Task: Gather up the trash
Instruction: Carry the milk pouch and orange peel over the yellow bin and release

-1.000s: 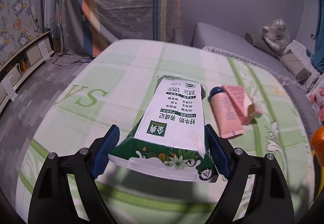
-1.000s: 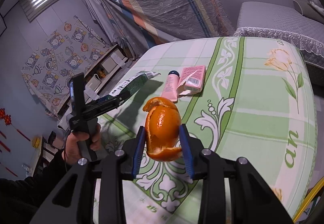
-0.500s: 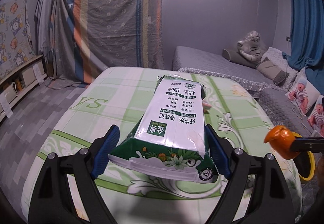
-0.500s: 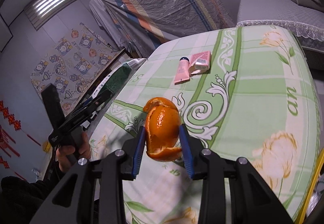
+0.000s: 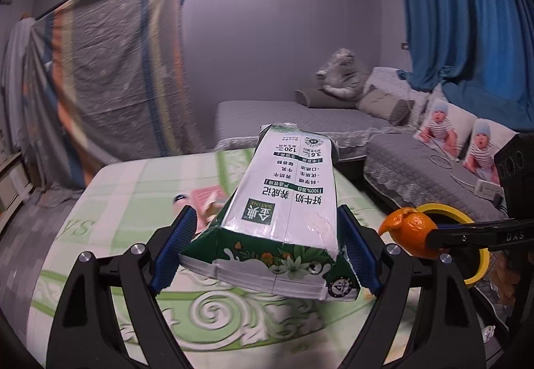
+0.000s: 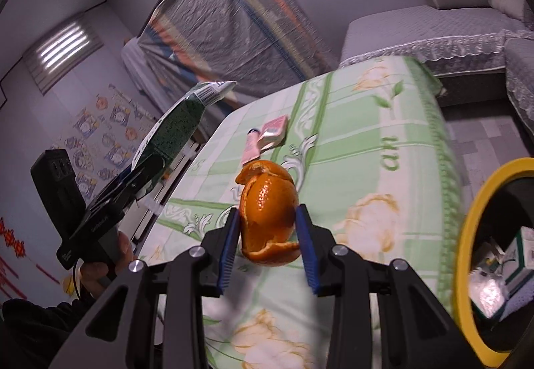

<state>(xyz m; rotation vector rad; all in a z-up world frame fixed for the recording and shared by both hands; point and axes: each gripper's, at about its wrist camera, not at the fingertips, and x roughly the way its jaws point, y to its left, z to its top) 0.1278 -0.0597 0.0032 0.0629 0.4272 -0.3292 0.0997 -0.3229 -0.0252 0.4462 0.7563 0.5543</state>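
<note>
Orange peel (image 6: 268, 213) is clamped in the right gripper (image 6: 268, 243) beside the yellow-rimmed bin (image 6: 467, 255), where rubbish already lies. A milk carton (image 5: 283, 208) is pinched in the left gripper (image 5: 265, 248), above the table (image 5: 133, 188). Farther off, a pink tube (image 6: 251, 148) and pink box (image 6: 274, 132) are left uncollected.

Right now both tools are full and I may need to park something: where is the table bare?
Bare tablecloth runs between the orange peel and the yellow-rimmed bin, and along the sofa-side edge. The only cluster is the pink tube touching the pink box.
</note>
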